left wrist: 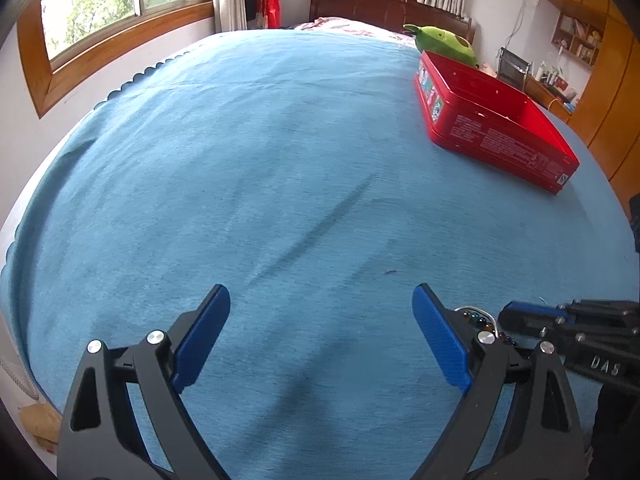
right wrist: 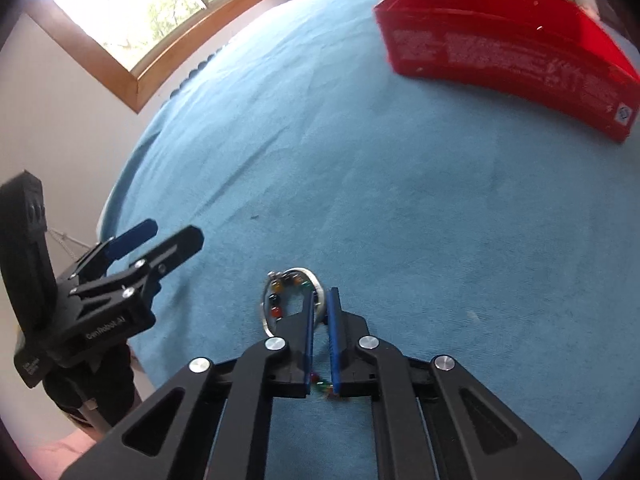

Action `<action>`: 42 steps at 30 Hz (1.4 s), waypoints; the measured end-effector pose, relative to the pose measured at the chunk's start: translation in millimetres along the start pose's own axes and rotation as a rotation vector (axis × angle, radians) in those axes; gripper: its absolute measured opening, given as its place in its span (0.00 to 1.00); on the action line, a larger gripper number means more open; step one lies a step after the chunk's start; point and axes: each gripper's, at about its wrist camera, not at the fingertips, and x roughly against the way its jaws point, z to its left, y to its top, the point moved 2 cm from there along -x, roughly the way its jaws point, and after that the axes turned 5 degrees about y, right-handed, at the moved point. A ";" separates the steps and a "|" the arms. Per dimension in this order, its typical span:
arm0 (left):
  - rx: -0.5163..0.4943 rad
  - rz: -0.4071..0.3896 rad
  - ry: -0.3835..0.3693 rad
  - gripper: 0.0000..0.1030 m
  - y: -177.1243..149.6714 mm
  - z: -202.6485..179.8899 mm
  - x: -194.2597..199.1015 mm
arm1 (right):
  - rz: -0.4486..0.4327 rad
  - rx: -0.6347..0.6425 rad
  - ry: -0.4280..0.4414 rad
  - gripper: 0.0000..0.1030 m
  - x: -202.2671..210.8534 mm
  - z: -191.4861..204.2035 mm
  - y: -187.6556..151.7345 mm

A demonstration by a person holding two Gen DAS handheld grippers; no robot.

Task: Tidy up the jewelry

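Observation:
A silver bangle with a string of coloured beads lies on the blue bedspread. My right gripper is shut on the bangle's right side, low over the bed. In the left wrist view the bracelet peeks out behind my right finger, with the right gripper beside it. My left gripper is open and empty above the bedspread, just left of the bracelet. An open red tin box sits at the far right, also in the right wrist view.
A green plush toy lies behind the red box. A wooden headboard and windows are at the far end. The bed's left edge runs along the wall. Shelves and a wardrobe stand at right.

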 end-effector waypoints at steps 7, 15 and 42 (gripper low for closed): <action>-0.019 -0.001 -0.008 0.89 -0.8 -10.1 1.5 | -0.014 -0.005 0.016 0.00 17.9 -6.8 -3.1; -0.001 -0.009 0.005 0.89 -1.2 -2.0 4.0 | 0.073 -0.006 0.052 0.04 -2.8 14.6 -12.9; 0.006 -0.005 -0.009 0.89 -0.5 3.5 -1.1 | 0.035 -0.049 0.068 0.03 -3.2 10.7 1.4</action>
